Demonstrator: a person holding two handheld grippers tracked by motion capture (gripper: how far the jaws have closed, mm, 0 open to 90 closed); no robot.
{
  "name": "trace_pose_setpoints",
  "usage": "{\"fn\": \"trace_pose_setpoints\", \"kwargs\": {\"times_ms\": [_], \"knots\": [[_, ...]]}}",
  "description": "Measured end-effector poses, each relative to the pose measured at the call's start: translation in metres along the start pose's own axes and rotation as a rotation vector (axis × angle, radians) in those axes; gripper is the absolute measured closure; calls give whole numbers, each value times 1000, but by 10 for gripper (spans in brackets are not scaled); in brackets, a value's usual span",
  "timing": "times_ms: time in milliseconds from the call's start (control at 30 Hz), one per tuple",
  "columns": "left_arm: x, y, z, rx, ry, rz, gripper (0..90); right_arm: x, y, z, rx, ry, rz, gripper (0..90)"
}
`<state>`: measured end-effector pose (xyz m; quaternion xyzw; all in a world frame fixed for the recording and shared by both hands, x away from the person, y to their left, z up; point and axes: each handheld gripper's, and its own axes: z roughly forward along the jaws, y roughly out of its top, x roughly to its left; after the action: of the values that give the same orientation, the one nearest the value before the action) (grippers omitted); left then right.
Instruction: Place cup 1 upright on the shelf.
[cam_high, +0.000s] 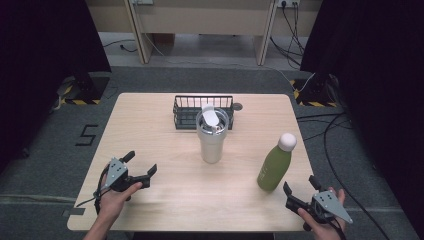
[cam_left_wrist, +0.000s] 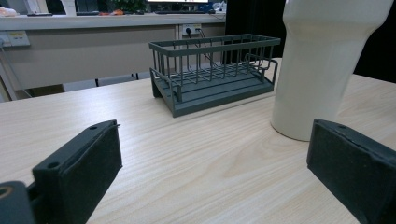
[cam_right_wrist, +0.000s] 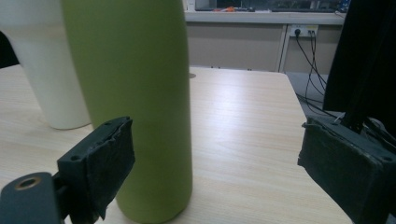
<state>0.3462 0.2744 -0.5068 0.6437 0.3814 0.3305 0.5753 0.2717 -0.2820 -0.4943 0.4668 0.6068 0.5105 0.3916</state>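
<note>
On the pale wooden desk (cam_high: 165, 175), a green bottle (cam_high: 274, 167) with a white cap stands upright toward the right front corner, just ahead of the right tool (cam_high: 300, 192). That tool is held low at the near right edge with its jaws spread wide and nothing between the pads; in the right gripper view the bottle (cam_right_wrist: 133, 93) stands close ahead, in front of the left jaw and toward that side of the gap, not touched by either pad. Behind it in that view is the cream tumbler (cam_right_wrist: 44, 70).

Seen from the high view, the tumbler (cam_high: 212, 137) stands upright near the middle of the desk (its clear lid carries a white flap), well apart from the bottle. Just behind the tumbler sits a dark wire basket (cam_high: 187, 112), its near wall close to the cup.

At the left front, the left tool (cam_high: 141, 167) rests low over the desk in the person's hand, jaws parted and empty. The left gripper view looks between its two black pads toward the basket (cam_left_wrist: 210, 74) and the tumbler's (cam_left_wrist: 322, 65) lower body at right.
</note>
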Motion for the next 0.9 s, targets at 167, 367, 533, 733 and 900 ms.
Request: {"fn": "trace_pose_setpoints", "kwargs": {"times_ms": [167, 367, 533, 733, 900], "knots": [[2, 0, -3, -5, -1, -1, 22, 16, 4, -10, -14, 22, -21, 105], [2, 2, -4, -12, -1, -1, 22, 33, 5, -18, -17, 54, -32, 109], [1, 1, -2, -7, -5, -1, 21, 52, 7, -21, -26, 92, -37, 115], [1, 1, -2, -4, -7, -2, 20, 70, 9, -13, -23, 140, -54, 117], [1, 0, -2, -3, -8, -3, 20, 84, 12, -7, -29, 173, -72, 122]]}}
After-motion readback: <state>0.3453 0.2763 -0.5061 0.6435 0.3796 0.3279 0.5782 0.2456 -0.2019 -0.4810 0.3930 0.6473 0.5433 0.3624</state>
